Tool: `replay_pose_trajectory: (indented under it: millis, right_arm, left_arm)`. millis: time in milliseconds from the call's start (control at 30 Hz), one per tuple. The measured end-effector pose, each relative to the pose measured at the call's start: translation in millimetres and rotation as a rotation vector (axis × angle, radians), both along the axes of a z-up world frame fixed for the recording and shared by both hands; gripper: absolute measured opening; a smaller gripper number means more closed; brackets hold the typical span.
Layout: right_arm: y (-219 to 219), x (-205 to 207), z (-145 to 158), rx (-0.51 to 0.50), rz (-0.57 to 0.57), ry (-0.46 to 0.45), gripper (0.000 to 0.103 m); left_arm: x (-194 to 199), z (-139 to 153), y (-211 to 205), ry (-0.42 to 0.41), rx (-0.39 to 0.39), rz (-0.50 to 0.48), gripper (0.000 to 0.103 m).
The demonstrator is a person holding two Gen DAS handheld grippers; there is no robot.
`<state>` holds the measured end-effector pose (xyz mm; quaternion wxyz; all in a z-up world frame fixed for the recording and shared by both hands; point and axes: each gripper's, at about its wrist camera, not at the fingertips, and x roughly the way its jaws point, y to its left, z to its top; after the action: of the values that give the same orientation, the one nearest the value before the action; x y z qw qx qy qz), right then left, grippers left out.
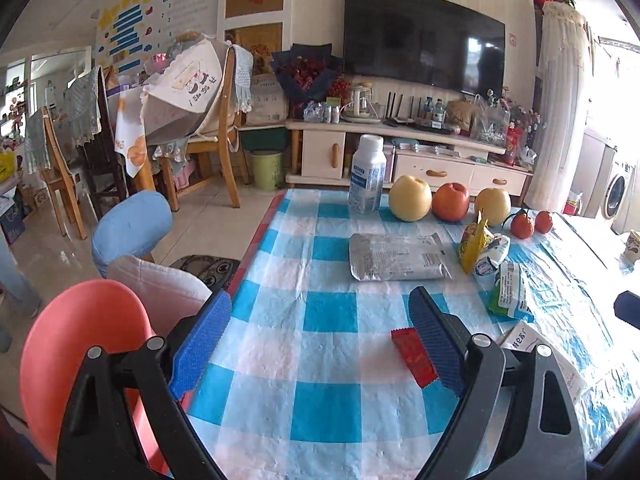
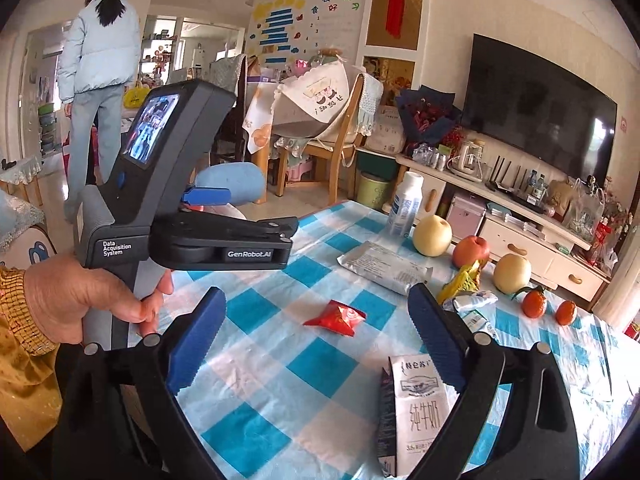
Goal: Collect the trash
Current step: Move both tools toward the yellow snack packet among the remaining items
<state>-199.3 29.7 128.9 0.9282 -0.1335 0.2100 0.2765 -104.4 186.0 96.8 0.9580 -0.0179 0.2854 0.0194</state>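
Checked cloth (image 1: 332, 312) lies bare between each wide, empty tool (image 1: 320, 344) (image 2: 316, 344)

The left tool (image 2: 208, 196) carries "Data Acquisition System" on its grip block and "GenRobot.AI" on its body. The milk carton (image 2: 416, 408) lying on the counter (image 2: 280, 380) reads "纯牛奶". The wall chart (image 2: 288, 32) shows the characters "食", "好" and the numbers 1 to 5.

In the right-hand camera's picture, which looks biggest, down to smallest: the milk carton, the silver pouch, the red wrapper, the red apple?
1. Milk carton, though it lies nearest the camera.
2. Silver pouch.
3. Red wrapper.
4. Red apple; close to the wrapper, so unsure.
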Motion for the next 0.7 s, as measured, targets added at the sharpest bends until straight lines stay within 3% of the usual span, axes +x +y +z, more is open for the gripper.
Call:
replay_pose_trajectory:
  millis: [433,700]
  right_arm:
    - [-53,6,2,0.064,-0.082,0.055,0.094]
    - [-86,10,0,0.085,-0.138,0.089,0.094]
  left_arm:
    - [-5,-4,-50,0.035,0.105,-0.093,0.09]
    - [-15,-9,-83,0.072,0.11,-0.167,0.09]
